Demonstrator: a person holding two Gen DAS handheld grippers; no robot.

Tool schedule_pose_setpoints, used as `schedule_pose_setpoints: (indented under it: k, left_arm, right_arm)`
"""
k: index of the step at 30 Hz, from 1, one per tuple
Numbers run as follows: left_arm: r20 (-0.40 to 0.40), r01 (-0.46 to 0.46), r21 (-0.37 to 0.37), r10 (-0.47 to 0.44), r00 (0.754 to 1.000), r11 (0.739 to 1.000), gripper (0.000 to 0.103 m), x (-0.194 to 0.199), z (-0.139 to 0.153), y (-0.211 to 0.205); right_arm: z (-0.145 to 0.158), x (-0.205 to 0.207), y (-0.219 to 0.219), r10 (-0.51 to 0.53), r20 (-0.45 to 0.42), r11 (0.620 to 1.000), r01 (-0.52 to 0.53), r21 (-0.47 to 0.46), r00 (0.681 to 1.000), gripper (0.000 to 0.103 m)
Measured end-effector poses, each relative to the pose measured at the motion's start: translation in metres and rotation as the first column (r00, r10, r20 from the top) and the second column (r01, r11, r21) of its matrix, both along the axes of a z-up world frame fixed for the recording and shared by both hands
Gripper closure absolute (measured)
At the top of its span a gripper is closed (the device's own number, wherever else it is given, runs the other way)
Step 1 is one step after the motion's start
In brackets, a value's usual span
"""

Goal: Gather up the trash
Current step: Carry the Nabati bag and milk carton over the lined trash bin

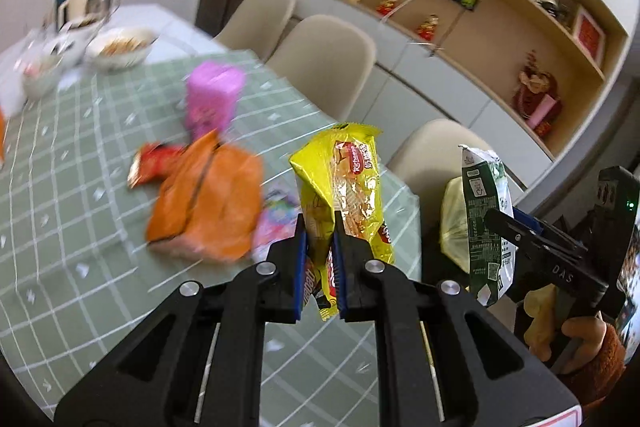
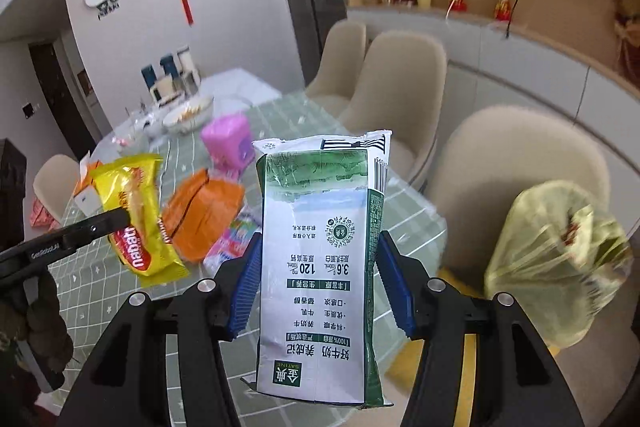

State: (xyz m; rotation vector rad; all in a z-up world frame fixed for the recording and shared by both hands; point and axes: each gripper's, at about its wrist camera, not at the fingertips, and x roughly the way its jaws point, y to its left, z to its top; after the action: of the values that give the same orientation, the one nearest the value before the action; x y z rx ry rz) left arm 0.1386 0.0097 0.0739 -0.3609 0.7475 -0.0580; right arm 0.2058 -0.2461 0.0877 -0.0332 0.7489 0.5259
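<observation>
Two pieces are lifted off the worktop (image 1: 60,187): the left claw (image 1: 320,227) pinches the yellow wrapper (image 1: 344,183), the right claw (image 2: 316,267) clamps the milk carton (image 2: 320,267). Carry both steadily to the yellow bag (image 2: 556,259), lower right, releasing over its mouth.

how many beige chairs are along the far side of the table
3. The nearest beige chair sits behind the yellow trash bag, the middle chair is farther along, and the last chair is by the dark door. Others may be hidden.
</observation>
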Motion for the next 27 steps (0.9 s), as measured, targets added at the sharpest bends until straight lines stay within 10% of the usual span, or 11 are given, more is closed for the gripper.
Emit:
schedule_pose_setpoints:
  k: [16,27]
  left_arm:
    - [0.13,0.223,0.032,-0.225,0.966,0.974,0.093,0.081,0.05,-0.155]
    - [0.111,0.363,0.011,-0.362,0.925,0.932,0.093,0.148,0.03,-0.266]
  right_arm:
    - [0.039,0.008,-0.154,-0.177,0.202,0.984,0.173,0.036,0.963,0.05]
    - [0.032,0.019,-0.285,-0.36,0.231,0.933,0.356,0.059,0.904,0.05]
